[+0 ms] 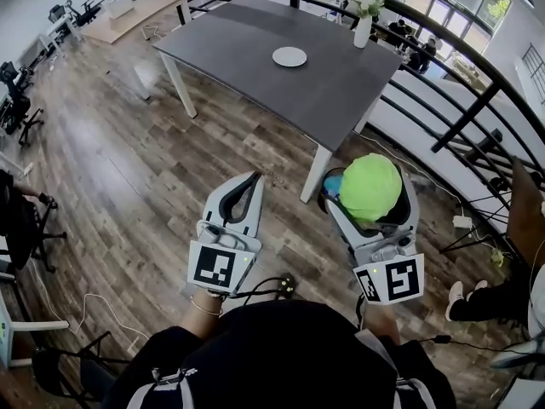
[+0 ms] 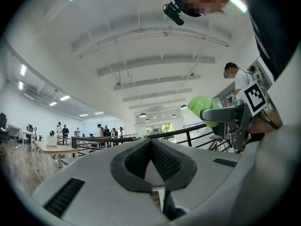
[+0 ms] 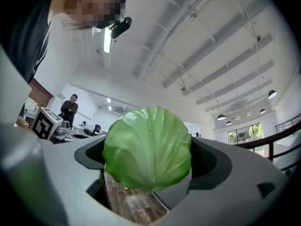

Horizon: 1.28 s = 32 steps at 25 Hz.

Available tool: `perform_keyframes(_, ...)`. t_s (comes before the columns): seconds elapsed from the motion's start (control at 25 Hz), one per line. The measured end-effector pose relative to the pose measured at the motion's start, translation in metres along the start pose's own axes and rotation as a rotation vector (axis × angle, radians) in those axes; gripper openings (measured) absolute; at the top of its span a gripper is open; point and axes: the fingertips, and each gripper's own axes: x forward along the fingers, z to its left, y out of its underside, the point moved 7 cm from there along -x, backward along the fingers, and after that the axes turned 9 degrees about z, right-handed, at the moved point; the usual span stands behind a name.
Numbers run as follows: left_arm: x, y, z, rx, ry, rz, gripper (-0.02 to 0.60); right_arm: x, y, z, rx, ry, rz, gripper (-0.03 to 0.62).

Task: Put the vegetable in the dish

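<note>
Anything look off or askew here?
Nothing stands out. The cabbage sits squarely in the right gripper. The left gripper is shut and empty. The white dish lies flat and bare on the grey table, and the vase stands upright.

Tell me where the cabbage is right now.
The cabbage is clamped in the right hand-held gripper, at the head view's lower right, over the wooden floor, short of the grey table bearing the white dish.

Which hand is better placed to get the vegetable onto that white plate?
The right gripper: its jaws are clamped on the cabbage. The left gripper is shut and empty. The plate sits on the table ahead of both.
</note>
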Motion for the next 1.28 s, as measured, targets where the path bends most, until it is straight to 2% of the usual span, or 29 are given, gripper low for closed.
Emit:
perform_keyframes(0.32,0.042,0.002,0.007,0.021,-0.031,-0.007,0.0,0.028,0.009,-0.029,0.0,-0.028,-0.01,0.525)
perform_keyframes(0.48,0.058,0.001,0.003,-0.005,-0.021,-0.005,0.0,0.037,0.013,-0.041,0.003,-0.036,-0.016,0.525)
perform_keyframes(0.76,0.072,0.002,0.016,0.001,-0.039,-0.001,0.0,0.055,0.017,-0.049,0.01,-0.046,-0.018,0.525)
perform_keyframes(0.92,0.082,0.0,0.023,0.018,-0.034,-0.048,0.0,0.068,0.019,-0.054,0.011,-0.047,-0.017,0.525)
perform_keyframes(1.04,0.09,0.005,0.028,0.014,-0.033,0.003,0.0,0.076,0.021,-0.057,0.013,-0.043,-0.016,0.525)
perform_keyframes(1.28,0.106,0.008,0.054,0.003,-0.026,0.012,0.0,0.108,0.023,-0.055,0.003,-0.034,-0.003,0.525)
